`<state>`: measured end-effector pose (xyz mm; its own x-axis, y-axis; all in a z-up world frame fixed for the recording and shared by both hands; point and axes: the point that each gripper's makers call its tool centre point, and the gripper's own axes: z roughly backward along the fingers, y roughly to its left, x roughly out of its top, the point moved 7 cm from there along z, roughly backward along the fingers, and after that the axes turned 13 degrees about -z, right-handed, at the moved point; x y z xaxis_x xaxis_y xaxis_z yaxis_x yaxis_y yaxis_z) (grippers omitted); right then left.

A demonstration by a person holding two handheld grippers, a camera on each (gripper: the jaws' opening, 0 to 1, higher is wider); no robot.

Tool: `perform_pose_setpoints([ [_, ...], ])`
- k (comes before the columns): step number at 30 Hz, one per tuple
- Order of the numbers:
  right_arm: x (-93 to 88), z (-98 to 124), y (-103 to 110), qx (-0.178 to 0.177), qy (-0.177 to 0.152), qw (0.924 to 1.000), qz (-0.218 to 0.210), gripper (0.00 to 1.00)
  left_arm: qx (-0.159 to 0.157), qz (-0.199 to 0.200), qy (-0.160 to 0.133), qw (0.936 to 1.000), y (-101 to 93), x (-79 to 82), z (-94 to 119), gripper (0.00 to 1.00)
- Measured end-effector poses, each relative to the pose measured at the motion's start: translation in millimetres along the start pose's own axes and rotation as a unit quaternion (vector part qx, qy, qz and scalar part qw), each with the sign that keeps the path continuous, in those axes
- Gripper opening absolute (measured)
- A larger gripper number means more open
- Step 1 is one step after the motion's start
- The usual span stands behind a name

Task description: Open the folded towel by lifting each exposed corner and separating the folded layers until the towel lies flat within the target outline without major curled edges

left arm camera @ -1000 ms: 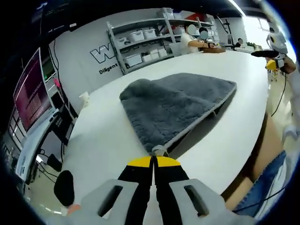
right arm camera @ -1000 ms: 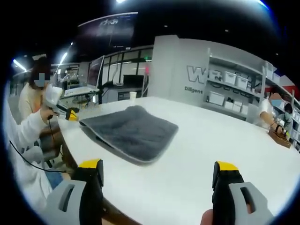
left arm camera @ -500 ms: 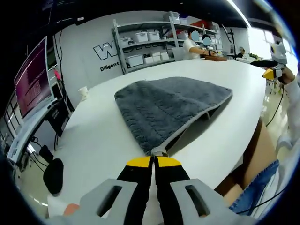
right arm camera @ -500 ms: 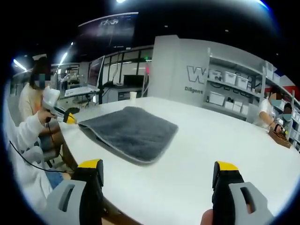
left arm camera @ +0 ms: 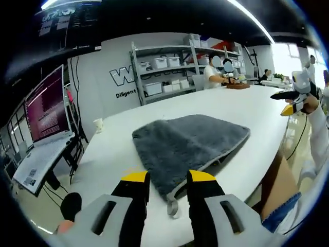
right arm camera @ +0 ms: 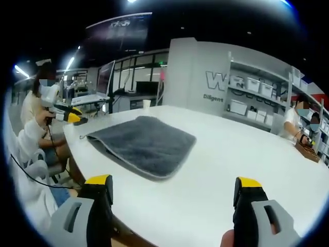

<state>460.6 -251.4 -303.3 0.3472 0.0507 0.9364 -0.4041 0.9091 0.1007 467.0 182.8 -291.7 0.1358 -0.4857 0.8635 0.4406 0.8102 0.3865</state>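
The towel is seen mid-frame on the table — apparently flat, little left — while both the left gripper and right gripper are held apart, nothing clamped.

I saw the gray plush towel lying folded on the white table, its pale-trimmed layers stacked and slightly parted along one edge. Its near corner, with a small loop tab, lay at the table's edge.
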Motion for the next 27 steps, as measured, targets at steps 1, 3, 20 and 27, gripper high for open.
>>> perform_pose_setpoints([
  [1,-0.1,0,0,0.001,0.0,1.0,-0.001,0.98,-0.006,0.0,-0.01,0.9999,-3.3,5.6,1,0.33],
  [3,-0.3,0,0,0.002,0.001,1.0,-0.001,0.98,-0.014,-0.004,-0.022,0.9996,-7.8,11.7,1,0.36],
  [20,-1.0,2,-2,0.007,0.002,0.9999,-0.008,0.99,-0.086,-0.013,-0.057,0.9946,-40.8,35.0,-19,0.83],
  [27,-2.7,2,-3,0.009,0.007,0.9999,-0.01,0.99,-0.081,-0.012,-0.048,0.9955,-41.2,34.6,-22,0.92],
])
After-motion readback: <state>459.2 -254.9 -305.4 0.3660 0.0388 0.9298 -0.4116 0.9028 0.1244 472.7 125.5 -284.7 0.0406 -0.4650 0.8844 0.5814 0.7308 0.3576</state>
